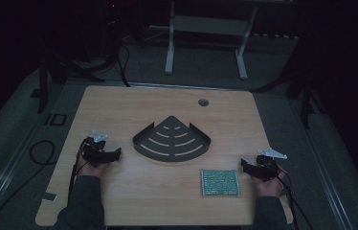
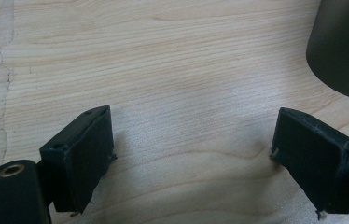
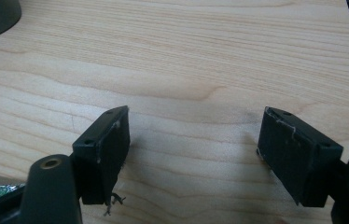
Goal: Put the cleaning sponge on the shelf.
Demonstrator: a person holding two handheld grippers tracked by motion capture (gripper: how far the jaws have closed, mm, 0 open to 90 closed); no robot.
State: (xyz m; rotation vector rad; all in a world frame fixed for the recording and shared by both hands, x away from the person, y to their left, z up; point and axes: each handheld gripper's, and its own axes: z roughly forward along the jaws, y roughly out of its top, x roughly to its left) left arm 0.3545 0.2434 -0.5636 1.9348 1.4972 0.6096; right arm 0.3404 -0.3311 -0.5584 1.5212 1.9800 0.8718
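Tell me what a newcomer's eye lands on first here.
First, the dark fan-shaped tray at the middle of the wooden table. Next, the green patterned mat near the front edge. The left gripper and the right gripper rest open either side, holding nothing.

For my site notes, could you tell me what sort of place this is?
Probably a dim recording lab: a wooden table on carpet, cables trailing over the floor, and a white stand frame behind.
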